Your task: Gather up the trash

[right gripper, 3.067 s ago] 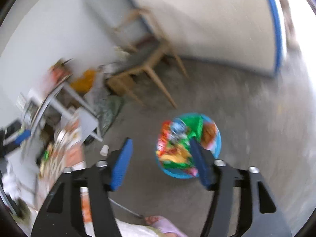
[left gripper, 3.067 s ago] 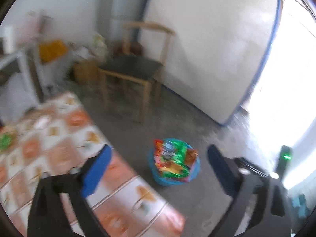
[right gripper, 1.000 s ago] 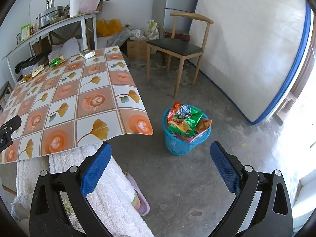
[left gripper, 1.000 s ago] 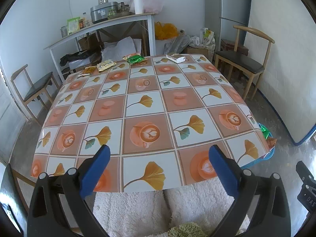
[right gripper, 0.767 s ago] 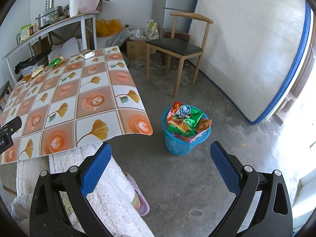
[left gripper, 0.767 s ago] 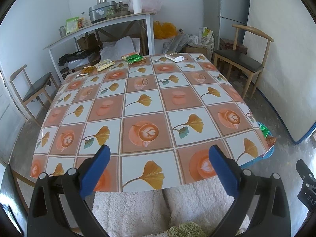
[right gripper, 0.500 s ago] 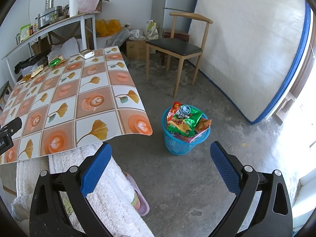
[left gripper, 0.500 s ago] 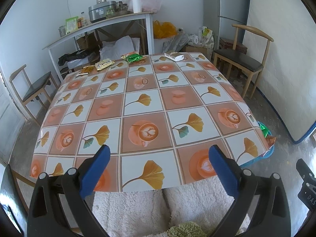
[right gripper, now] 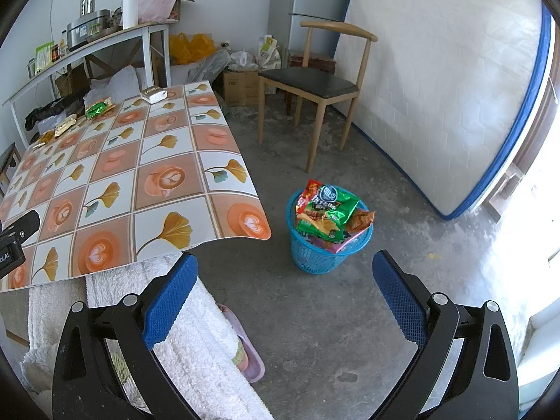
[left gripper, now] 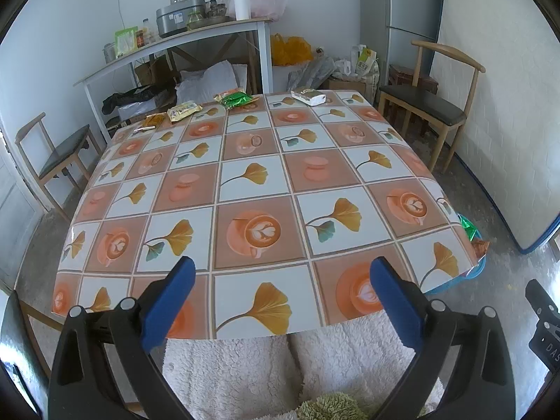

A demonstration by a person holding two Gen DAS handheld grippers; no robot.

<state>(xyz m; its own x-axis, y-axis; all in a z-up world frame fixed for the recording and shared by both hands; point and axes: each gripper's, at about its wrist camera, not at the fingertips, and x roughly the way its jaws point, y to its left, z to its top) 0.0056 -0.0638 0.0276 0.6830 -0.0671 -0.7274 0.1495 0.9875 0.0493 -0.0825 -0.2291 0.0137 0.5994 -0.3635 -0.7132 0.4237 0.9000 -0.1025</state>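
A blue mesh basket (right gripper: pixel 329 252) stands on the floor right of the table, heaped with snack wrappers (right gripper: pixel 325 213); its rim (left gripper: pixel 469 276) peeks past the table corner in the left wrist view. Along the table's far edge lie a white packet (left gripper: pixel 308 96) (right gripper: pixel 154 95), a green wrapper (left gripper: pixel 237 99) (right gripper: pixel 97 108), a yellow packet (left gripper: pixel 183 110) (right gripper: pixel 66 125) and an orange wrapper (left gripper: pixel 152 120). My left gripper (left gripper: pixel 280 301) hangs open over the near table edge. My right gripper (right gripper: pixel 285 297) is open above the floor, short of the basket. Both hold nothing.
The patterned tablecloth (left gripper: pixel 252 189) covers a large table. A wooden chair (right gripper: pixel 315 80) stands beyond the basket, another chair (left gripper: pixel 56 154) at the left. A leaning mattress (right gripper: pixel 444 80) lines the right wall. The person's fleece-clad legs (left gripper: pixel 280 367) are below, a pink slipper (right gripper: pixel 245 353) on the floor.
About three seconds ago both grippers hovered near the basket; they have swung back to the table's near side. Over the last second nothing has moved.
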